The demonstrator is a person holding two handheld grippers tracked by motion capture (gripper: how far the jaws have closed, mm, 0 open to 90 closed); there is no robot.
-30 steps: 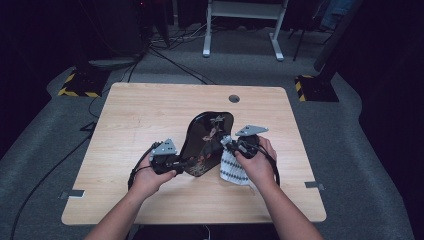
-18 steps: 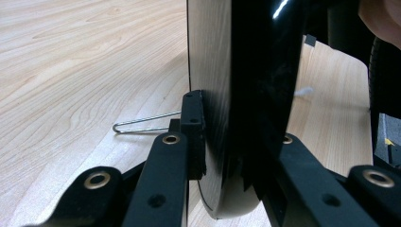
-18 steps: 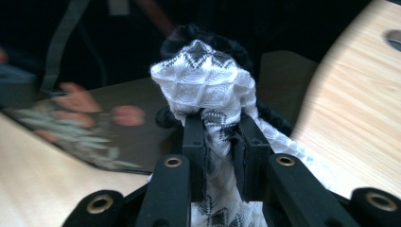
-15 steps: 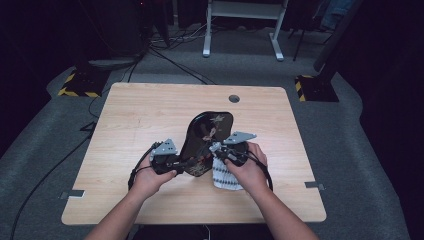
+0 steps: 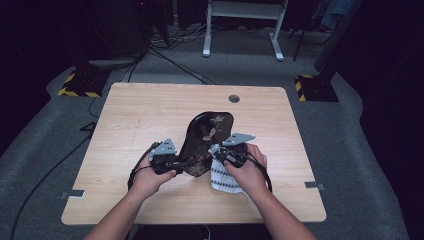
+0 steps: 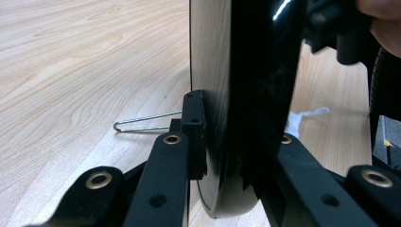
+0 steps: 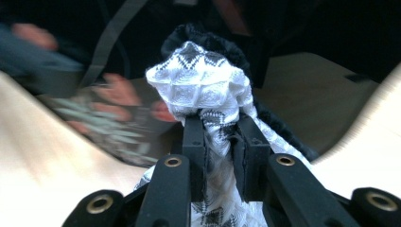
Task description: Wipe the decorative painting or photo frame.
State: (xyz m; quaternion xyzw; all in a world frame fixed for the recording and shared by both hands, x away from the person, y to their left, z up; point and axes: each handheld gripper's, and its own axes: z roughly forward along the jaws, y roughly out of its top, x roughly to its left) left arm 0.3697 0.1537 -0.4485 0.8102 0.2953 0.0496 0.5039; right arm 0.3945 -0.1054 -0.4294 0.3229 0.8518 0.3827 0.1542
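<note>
We see a black lacquered tray with a floral pattern lying at the middle of the wooden table. Our left gripper has its jaws clamped on the tray's near edge. Our right gripper pinches a bunched white patterned cloth, holding it against the tray's surface, the rest trailing under our right hand.

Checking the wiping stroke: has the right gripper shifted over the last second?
Yes. The right gripper, shut on the patterned cloth, slid left onto the black tray, away from the table's right edge.
</note>
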